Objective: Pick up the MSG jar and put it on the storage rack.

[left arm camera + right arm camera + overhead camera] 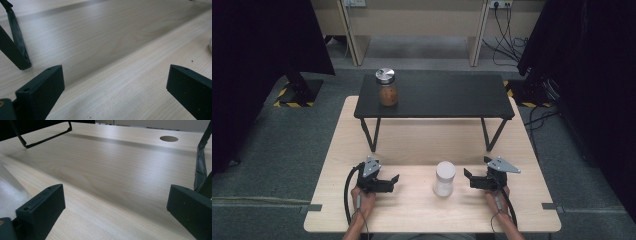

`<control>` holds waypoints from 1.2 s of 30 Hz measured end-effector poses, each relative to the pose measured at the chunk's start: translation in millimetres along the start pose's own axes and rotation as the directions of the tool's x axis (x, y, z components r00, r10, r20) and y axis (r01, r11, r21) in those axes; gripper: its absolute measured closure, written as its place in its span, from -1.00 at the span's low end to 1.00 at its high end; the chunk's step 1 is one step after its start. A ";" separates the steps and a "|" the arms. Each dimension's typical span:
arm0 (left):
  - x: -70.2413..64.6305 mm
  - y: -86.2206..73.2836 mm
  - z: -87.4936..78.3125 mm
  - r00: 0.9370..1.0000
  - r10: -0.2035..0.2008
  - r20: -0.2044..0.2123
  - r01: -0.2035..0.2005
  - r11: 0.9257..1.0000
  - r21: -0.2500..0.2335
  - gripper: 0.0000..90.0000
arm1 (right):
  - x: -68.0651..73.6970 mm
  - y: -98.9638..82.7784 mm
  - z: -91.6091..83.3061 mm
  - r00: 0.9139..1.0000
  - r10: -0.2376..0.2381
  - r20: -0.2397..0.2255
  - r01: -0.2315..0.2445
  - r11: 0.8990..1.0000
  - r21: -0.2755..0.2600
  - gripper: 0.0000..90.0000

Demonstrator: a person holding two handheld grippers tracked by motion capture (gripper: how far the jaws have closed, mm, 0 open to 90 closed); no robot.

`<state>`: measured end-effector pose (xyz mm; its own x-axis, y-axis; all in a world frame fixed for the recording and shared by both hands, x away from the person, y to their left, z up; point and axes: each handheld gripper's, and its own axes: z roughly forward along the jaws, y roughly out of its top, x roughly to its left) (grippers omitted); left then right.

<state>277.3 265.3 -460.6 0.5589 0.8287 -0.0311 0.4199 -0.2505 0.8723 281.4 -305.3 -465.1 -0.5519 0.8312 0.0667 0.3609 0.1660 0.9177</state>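
The white jar (445,178) stands upright on the desk (412,210) between both tongs, long axis vertical. It lies at 9 o'clock of the right tongs (468,177), which are nearer; the left tongs (395,180) sit farther off. Both are spread apart, holding nothing

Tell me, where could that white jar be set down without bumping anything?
Bare wood lies under the black shelf, between its legs, and along the table's near edge. The shelf top right of the brown jar is free. The white jar sits between both grippers.
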 end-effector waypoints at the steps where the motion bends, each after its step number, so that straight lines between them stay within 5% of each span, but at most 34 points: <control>1: 0.0 0.0 0.0 1.000 0.000 0.000 0.000 1.000 0.000 -0.98 | -0.3 -0.1 -0.3 1.000 0.000 -0.003 0.000 1.000 -0.001 -0.95; 5: 0.1 -0.1 0.0 1.000 -0.001 0.000 0.001 1.000 -0.001 -0.98 | -2.3 -0.2 -3.9 0.999 0.017 -0.030 -0.017 1.000 -0.006 -0.94; 14: 0.1 0.0 0.1 1.000 -0.002 -0.001 0.002 1.000 0.000 -0.98 | 9.0 5.2 -14.9 0.994 -0.041 -0.104 0.041 0.999 -0.009 -0.92; 25: -0.4 0.3 0.2 1.000 0.000 -0.003 0.000 1.000 0.002 -0.98 | 26.6 -1.1 -27.5 0.974 -0.081 -0.211 0.077 0.997 -0.026 -0.92; 36: -1.5 0.6 0.7 1.000 0.004 -0.003 -0.004 1.000 0.003 -0.98 | 58.2 11.0 -26.6 0.958 -0.163 -0.234 0.154 0.986 -0.058 -0.93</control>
<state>277.2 263.5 -460.4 0.5582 0.8293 -0.0256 0.4198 -0.2557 0.8709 233.2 -269.2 -440.7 -0.7637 0.6455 0.0055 0.2277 0.2614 0.9380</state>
